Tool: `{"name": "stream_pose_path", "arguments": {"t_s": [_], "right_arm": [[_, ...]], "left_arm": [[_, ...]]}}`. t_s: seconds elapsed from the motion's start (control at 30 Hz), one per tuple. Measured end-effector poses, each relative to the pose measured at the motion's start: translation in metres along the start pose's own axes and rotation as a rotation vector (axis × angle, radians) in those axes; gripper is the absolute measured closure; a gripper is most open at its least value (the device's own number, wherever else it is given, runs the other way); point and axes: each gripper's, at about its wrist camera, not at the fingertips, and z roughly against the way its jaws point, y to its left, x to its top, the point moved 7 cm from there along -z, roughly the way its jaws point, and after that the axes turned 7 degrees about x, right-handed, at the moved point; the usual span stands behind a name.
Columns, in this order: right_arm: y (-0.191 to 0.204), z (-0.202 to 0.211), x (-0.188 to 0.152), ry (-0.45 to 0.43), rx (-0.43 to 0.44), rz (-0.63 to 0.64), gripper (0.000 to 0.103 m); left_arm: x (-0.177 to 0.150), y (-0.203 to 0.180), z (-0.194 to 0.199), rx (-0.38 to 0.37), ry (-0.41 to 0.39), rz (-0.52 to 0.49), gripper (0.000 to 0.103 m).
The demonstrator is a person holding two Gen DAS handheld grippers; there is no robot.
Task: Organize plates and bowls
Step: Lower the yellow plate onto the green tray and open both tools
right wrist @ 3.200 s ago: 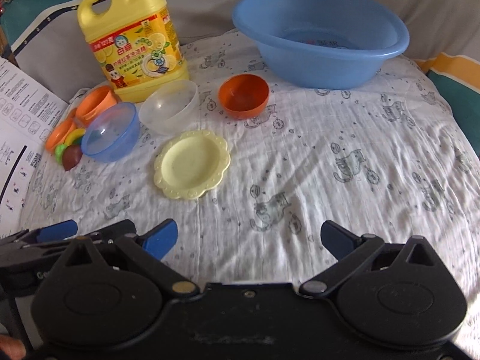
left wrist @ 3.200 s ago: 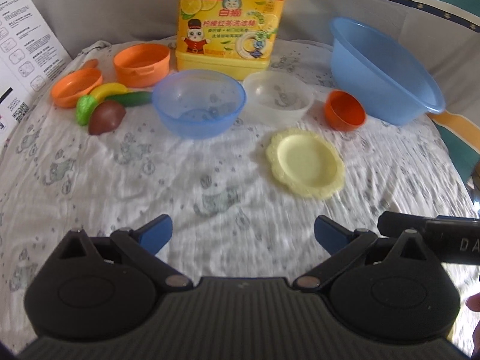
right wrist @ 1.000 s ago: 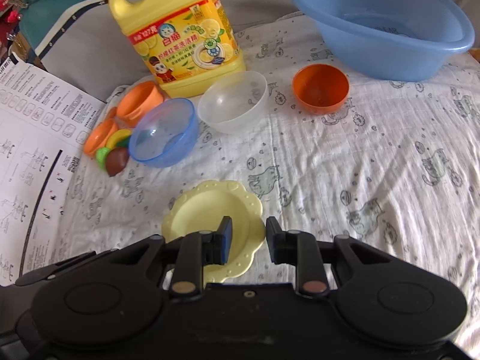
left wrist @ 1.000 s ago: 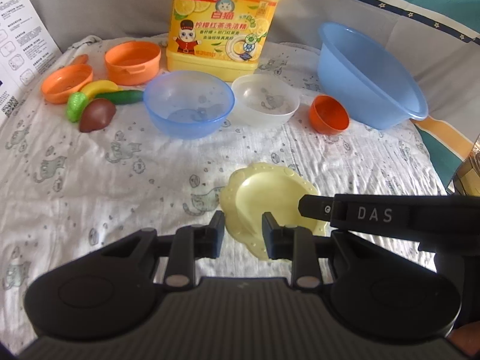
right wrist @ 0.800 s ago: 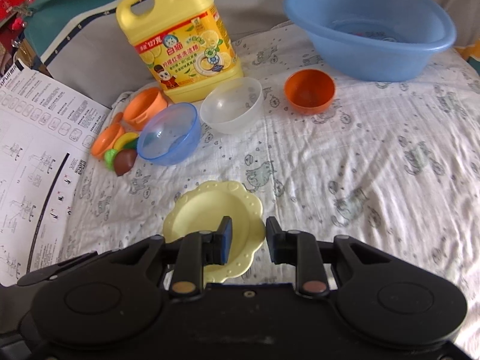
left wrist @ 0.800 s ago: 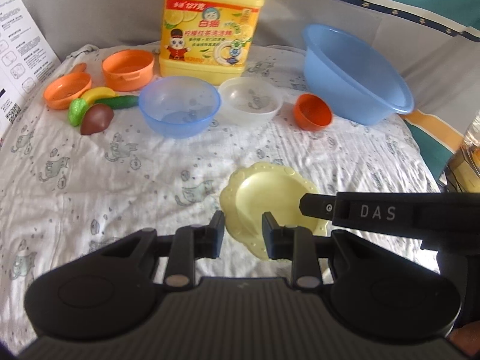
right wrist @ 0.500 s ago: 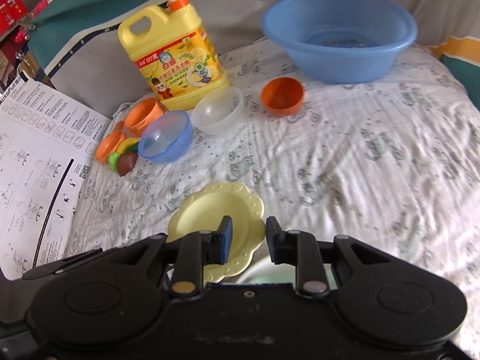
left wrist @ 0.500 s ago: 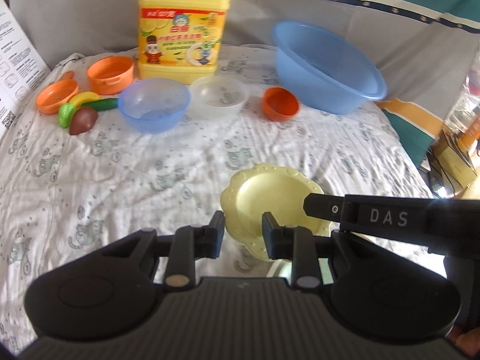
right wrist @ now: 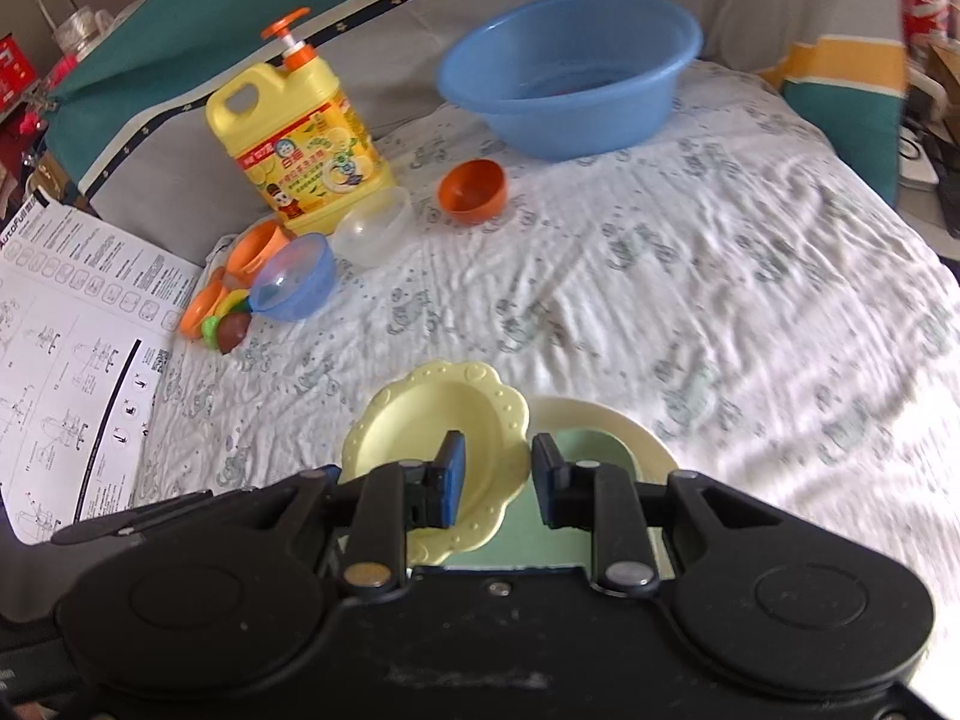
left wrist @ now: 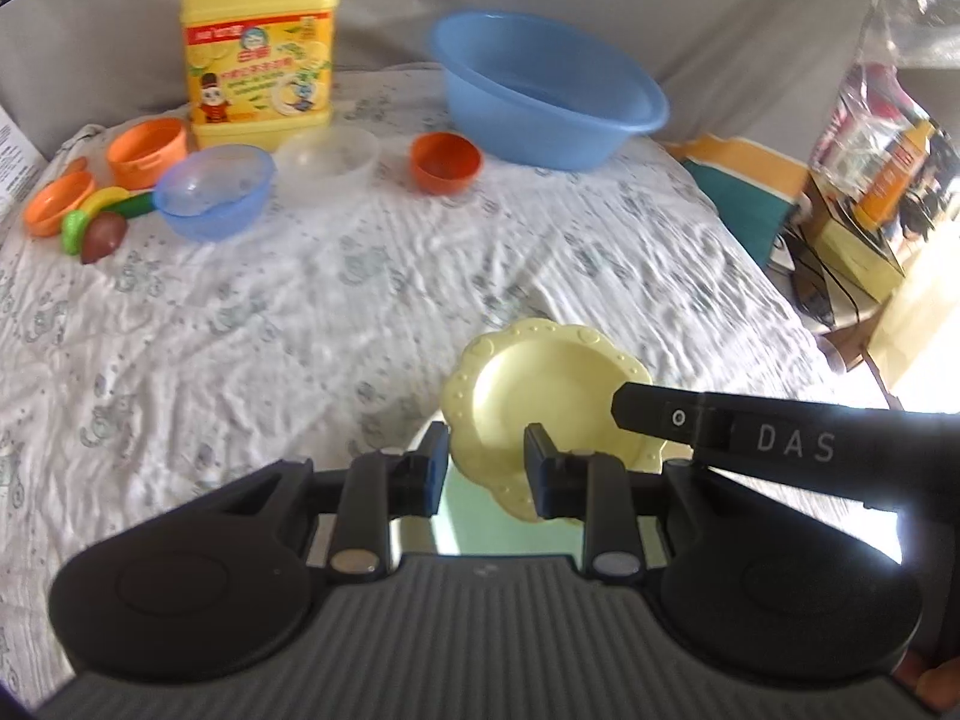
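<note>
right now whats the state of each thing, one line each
yellow plate: lifted off the cloth, held by both tools
left tool: shut on the plate rim
right tool: shut on the plate rim
blue basin: upright
orange bowl: tilted
dish soap jug: upright, pump on

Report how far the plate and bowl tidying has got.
Done: nothing looks stacked yet. In hand: the yellow plate is off the cloth, pinched at its rim by both the left gripper and right gripper, above a larger cream plate at the near edge. Left: the blue bowl, clear bowl, orange bowl and orange cups sit loose by the basin.
</note>
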Motion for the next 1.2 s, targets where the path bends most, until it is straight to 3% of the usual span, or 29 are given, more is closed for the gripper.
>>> {"name": "stream_pose_path", "arguments": {"t_s": [0.33,0.8,0.87,0.93,1.07,1.1,1.2], "right_arm": [[-0.034,0.02,-0.027,0.016,-0.01,-0.05,0.078],[-0.037,0.001,-0.045,0.081,0.015,-0.085,0.077],[-0.037,0.0,-0.045,0.083,0.02,-0.083,0.076],[-0.036,0.001,-0.044,0.077,0.022,-0.077,0.067],[-0.038,0.008,-0.038,0.042,0.013,-0.086,0.029],[-0.04,0.01,-0.036,0.033,0.006,-0.091,0.02],[-0.041,0.013,-0.033,0.018,0.001,-0.098,0.012]], "left_arm": [[-0.024,-0.029,-0.007,-0.025,0.06,-0.06,0.077],[-0.04,-0.023,-0.017,0.001,0.114,-0.076,0.075],[-0.04,-0.024,-0.016,0.002,0.109,-0.089,0.067],[-0.038,-0.024,-0.012,0.006,0.09,-0.091,0.034],[-0.029,-0.018,0.001,0.034,0.02,-0.097,0.005],[-0.027,-0.016,0.004,0.04,0.008,-0.093,0.002],[-0.023,-0.009,0.007,0.032,-0.005,-0.074,0.0]]}}
